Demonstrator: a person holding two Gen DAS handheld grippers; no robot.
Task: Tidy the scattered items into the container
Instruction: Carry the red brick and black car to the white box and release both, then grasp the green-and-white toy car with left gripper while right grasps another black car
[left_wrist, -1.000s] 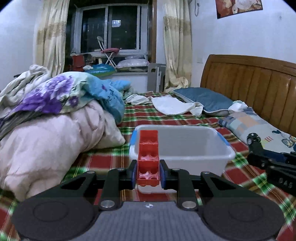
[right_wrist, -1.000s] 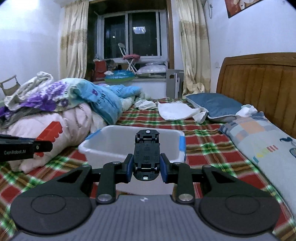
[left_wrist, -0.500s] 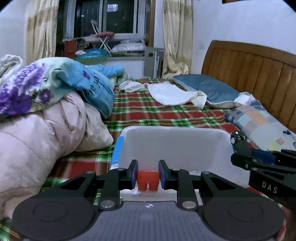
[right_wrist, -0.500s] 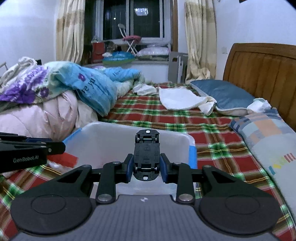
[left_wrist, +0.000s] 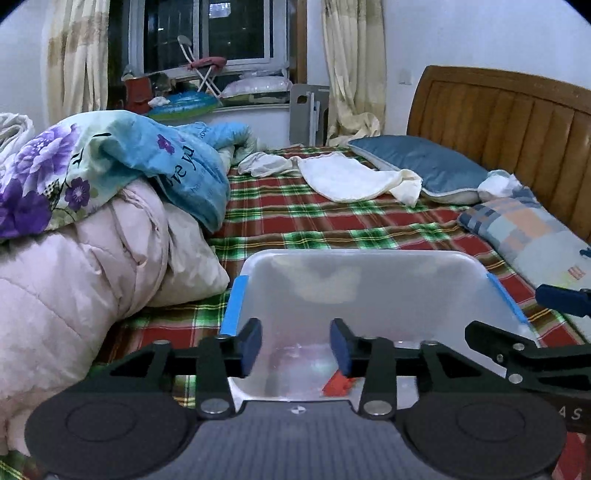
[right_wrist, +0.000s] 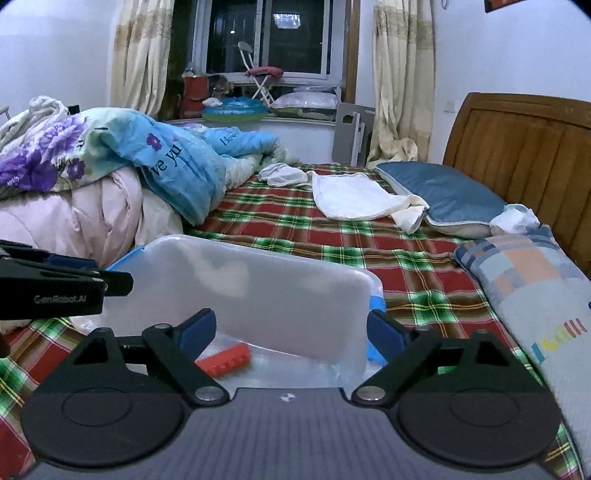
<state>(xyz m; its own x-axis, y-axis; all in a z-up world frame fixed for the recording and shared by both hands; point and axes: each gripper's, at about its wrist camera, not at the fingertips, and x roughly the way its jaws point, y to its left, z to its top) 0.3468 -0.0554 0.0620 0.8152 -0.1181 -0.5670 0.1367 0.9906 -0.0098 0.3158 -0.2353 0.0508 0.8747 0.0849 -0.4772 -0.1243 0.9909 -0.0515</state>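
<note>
A translucent white plastic bin with blue handles sits on the plaid bed; it also shows in the right wrist view. A red toy brick lies on the bin's floor, and part of it shows in the left wrist view. My left gripper is open and empty over the bin's near side. My right gripper is wide open and empty over the bin. The black toy car is out of sight.
A heap of pink and floral quilts lies left of the bin. Pillows and a wooden headboard are on the right. A white cloth lies on the plaid sheet beyond the bin.
Both grippers moved over the bin and opened. The left let go of the red brick, which now lies in the bin. The right let go of the black toy car.
</note>
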